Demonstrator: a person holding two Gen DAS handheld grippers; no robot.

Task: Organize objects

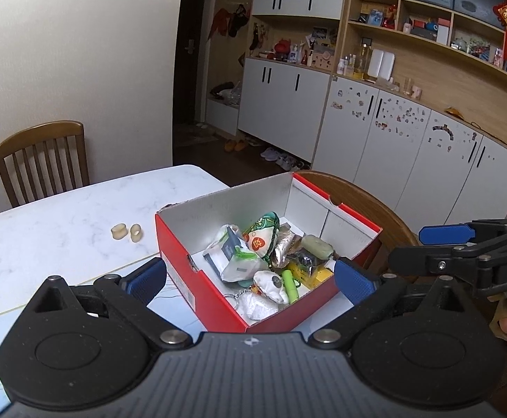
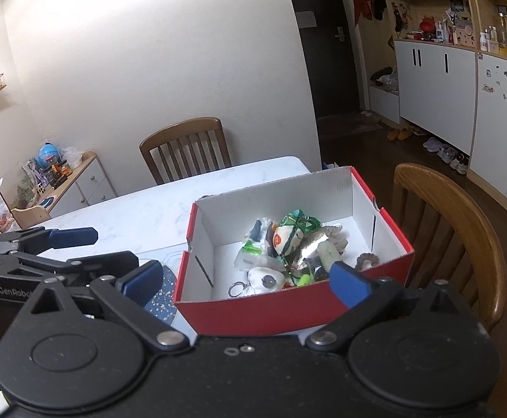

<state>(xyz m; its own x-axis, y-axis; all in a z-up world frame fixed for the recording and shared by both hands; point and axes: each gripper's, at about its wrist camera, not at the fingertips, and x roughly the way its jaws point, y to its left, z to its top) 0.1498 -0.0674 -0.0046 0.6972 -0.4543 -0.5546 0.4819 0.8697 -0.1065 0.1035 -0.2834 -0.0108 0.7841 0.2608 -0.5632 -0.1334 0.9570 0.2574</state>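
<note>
Red box (image 1: pixel 197 278) of small objects on the marble table (image 1: pixel 62 223), directly ahead of left gripper (image 1: pixel 250 278) and right gripper (image 2: pixel 244 280); both released, empty.

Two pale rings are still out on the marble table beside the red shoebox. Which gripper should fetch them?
Left, probably. The two pale rings lie left of the red cardboard shoebox, on the open left gripper's side. The open right gripper faces the box, rings unseen.

"DAS" on right hand-held gripper (image 1: pixel 431 247); "GenRobo" on left hand-held gripper (image 2: pixel 90 244).
</note>
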